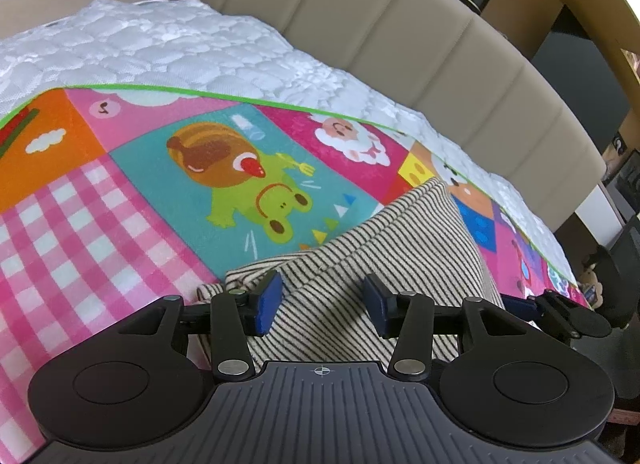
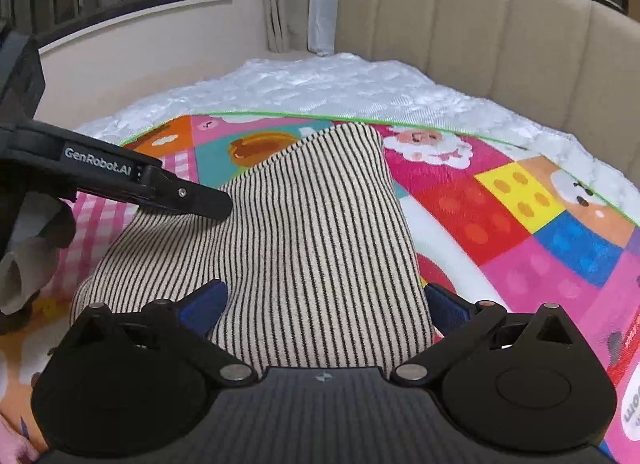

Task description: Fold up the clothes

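Striped garment (image 2: 320, 232) lies between our right gripper (image 2: 324, 304) wide fingers, left gripper (image 1: 320, 300) half-open, pads unpressed; we flatten edges before folding.

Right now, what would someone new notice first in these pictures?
The bright cartoon mat spread over the white mattress stands out most. On it lies a striped garment, folded, in the middle. Both grippers sit over its near edge: the right gripper wide open, the left gripper partly open.
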`<state>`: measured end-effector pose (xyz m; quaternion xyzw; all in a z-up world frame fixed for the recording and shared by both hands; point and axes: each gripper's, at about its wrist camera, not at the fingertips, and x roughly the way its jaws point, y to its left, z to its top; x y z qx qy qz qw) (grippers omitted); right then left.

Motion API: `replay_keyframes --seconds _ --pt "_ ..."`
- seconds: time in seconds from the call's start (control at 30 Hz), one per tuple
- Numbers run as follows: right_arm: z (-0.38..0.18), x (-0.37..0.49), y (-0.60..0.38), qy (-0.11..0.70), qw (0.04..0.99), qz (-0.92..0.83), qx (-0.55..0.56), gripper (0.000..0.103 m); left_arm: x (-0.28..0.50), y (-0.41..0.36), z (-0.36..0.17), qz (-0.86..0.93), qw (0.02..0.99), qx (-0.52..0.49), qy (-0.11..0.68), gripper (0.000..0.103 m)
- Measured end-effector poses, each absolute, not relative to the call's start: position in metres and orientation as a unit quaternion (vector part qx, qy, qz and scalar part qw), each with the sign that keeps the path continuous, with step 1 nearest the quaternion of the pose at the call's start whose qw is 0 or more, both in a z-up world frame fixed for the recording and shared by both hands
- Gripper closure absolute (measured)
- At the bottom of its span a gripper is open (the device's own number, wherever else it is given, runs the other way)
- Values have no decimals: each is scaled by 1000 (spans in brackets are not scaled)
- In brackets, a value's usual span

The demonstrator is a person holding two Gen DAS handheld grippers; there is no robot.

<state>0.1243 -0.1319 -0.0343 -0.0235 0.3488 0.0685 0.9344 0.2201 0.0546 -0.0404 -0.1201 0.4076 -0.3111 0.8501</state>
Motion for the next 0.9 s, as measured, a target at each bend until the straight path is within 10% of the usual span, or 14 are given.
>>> replay_keyframes --seconds 0.53,0.8,0.9 --pt "-38 144 -146 335 939 -2 -71 0 219 54 -37 -314 853 -111 402 51" --pt "-32 150 -174 372 928 32 0 1 194 64 3 -363 859 -102 346 14" --pt "-18 138 -184 384 920 59 51 21 194 45 9 -383 855 -73 343 11"
